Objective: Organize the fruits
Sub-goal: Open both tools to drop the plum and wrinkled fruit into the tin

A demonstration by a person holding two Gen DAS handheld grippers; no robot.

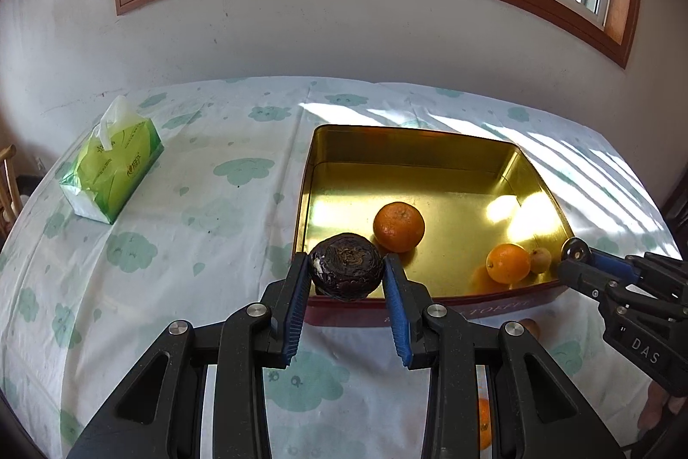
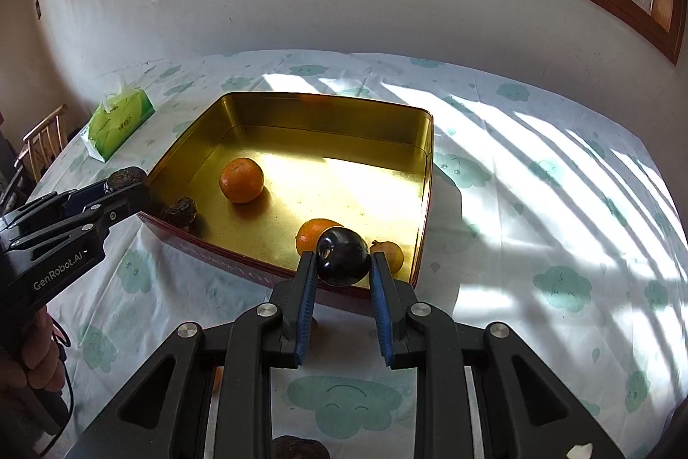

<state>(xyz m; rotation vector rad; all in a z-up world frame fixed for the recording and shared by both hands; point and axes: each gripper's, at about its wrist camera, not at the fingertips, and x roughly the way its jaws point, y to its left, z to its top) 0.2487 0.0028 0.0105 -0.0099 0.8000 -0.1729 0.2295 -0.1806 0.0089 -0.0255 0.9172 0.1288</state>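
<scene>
A gold tin tray (image 1: pixel 430 153) (image 2: pixel 344 106) sits on the clothed table. It holds a tangerine (image 1: pixel 398 226) (image 2: pixel 241 180), an orange (image 1: pixel 508 263) (image 2: pixel 311 233) and a small yellowish fruit (image 1: pixel 540 259) (image 2: pixel 390 253). My left gripper (image 1: pixel 346 276) is shut on a dark wrinkled fruit (image 1: pixel 346 272) (image 2: pixel 125 177) over the tray's near left rim. My right gripper (image 2: pixel 342 263) is shut on a dark glossy plum (image 2: pixel 343 256) over the tray's near right corner. The right gripper also shows in the left wrist view (image 1: pixel 576 257).
A green tissue pack (image 1: pixel 112 170) (image 2: pixel 120 123) lies at the table's far left. Another orange fruit (image 1: pixel 483 422) and a dark fruit (image 2: pixel 296 447) lie on the cloth near me. A wooden chair (image 2: pixel 43 149) stands at the left. Wall and window behind.
</scene>
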